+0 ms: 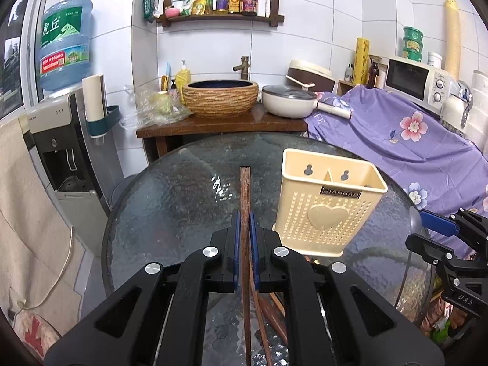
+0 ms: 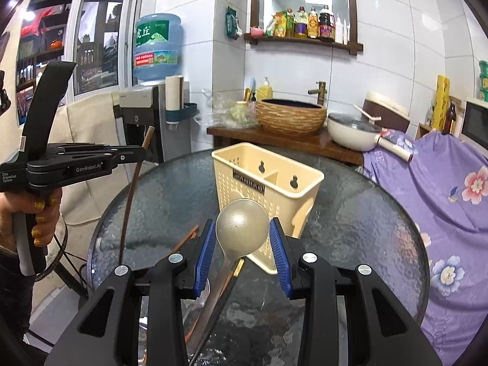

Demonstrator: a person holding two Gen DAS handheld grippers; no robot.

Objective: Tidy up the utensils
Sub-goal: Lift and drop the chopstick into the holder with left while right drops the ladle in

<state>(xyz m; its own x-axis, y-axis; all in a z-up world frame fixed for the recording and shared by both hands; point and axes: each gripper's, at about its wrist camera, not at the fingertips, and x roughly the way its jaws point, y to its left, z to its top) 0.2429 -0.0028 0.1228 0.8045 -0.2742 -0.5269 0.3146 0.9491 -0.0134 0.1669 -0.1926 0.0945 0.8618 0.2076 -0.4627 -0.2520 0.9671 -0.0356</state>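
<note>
While I look along my left gripper (image 1: 244, 241), its blue-padded jaws are clamped on a dark brown wooden chopstick (image 1: 245, 201), which stands up out of the pads over the round, textured dark glass table (image 1: 170, 201). More wooden chopsticks (image 1: 268, 320) lie on the glass below that gripper. Just to the right stands the cream perforated plastic utensil holder (image 1: 329, 204) with a heart on its front and a divider making two compartments; the chopstick is beside it, apart from it. At the far right edge of that view I see my right gripper (image 1: 439, 225).

From the right wrist, my left gripper (image 2: 122, 152) appears at the left, held in a hand with gold-glitter nails (image 2: 36, 213). My right gripper (image 2: 242, 244) has its blue pads spread wide on either side of a grey metal spoon (image 2: 242, 228); I cannot tell whether they grip it. The spoon's bowl sits just in front of the holder (image 2: 268, 177).
</note>
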